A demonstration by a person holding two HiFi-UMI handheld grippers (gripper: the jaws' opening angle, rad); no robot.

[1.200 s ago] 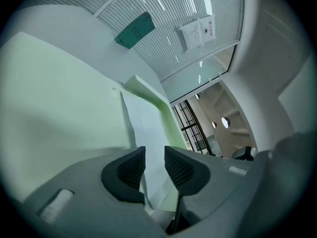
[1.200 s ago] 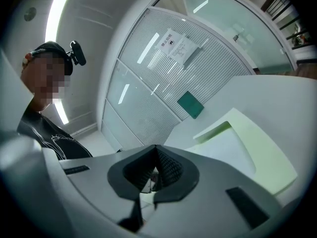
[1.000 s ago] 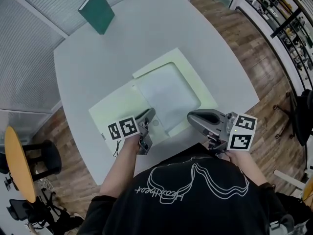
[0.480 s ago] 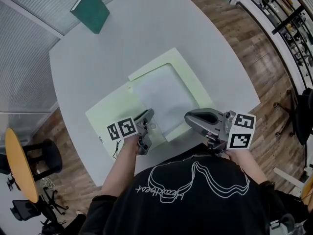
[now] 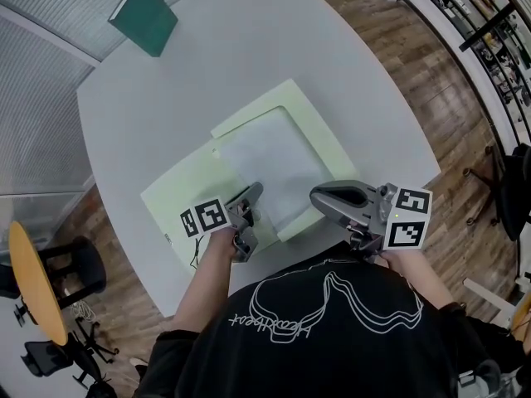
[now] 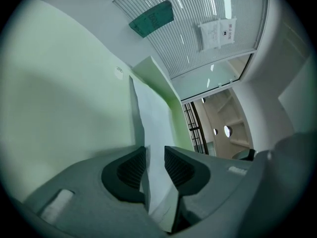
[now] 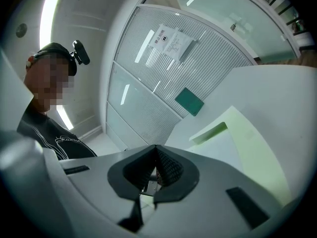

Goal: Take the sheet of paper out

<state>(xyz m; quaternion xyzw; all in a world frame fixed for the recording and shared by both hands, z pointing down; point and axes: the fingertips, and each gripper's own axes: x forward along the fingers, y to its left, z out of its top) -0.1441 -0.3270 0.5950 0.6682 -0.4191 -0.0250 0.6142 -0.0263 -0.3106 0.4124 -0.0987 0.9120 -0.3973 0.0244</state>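
Observation:
A pale green folder (image 5: 178, 199) lies open on the grey table (image 5: 232, 65), with a white sheet of paper (image 5: 274, 162) on its right half. My left gripper (image 5: 253, 194) sits at the sheet's near left edge, shut on it. In the left gripper view the sheet (image 6: 153, 115) runs up between the ribbed pads of my left gripper (image 6: 154, 157), with the folder's flap (image 6: 64, 98) to the left. My right gripper (image 5: 318, 196) hovers over the folder's near right corner, shut on nothing. Its tips (image 7: 156, 150) meet in the right gripper view, above the folder (image 7: 252, 148).
A dark green book (image 5: 143, 16) lies at the table's far left corner, also visible as the book (image 6: 151, 18) and the book (image 7: 188, 101). The table's rounded front edge is right below the grippers. Glass walls stand behind, chairs and an orange round table (image 5: 33, 280) at the left.
The whole scene has drifted slightly left in the head view. Both grippers keep nearly the same places, the left one still shut on the sheet's edge.

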